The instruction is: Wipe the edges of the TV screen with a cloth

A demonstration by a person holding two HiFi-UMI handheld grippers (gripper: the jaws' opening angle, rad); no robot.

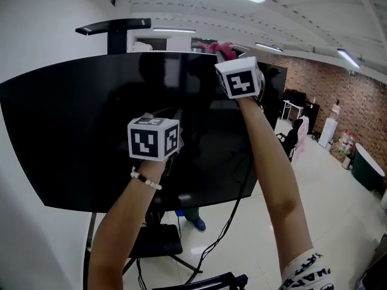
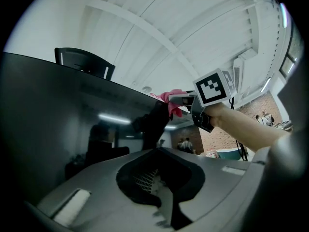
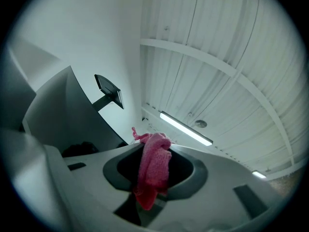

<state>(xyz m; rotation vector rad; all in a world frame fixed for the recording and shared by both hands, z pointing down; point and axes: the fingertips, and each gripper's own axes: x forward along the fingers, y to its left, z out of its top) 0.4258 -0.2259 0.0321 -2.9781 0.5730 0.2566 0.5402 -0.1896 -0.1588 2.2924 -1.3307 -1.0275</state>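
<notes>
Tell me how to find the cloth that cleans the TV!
Look at the big black TV. Go up to its top edge, where the right gripper reaches. The cloth is the small fuzzy bundle pinched in its fingers, and it is the only pink thing up there.

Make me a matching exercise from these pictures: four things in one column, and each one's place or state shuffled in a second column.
Column one
1. pink knitted cloth
2. left gripper
3. big black TV screen
4. white beaded bracelet

Column two
A. worn on the person's left arm
B. dark, showing reflections
C. pinched in the right gripper at the TV's top edge
D. holds nothing, raised in front of the glass

Pairs: 1-C, 2-D, 3-B, 4-A
</notes>
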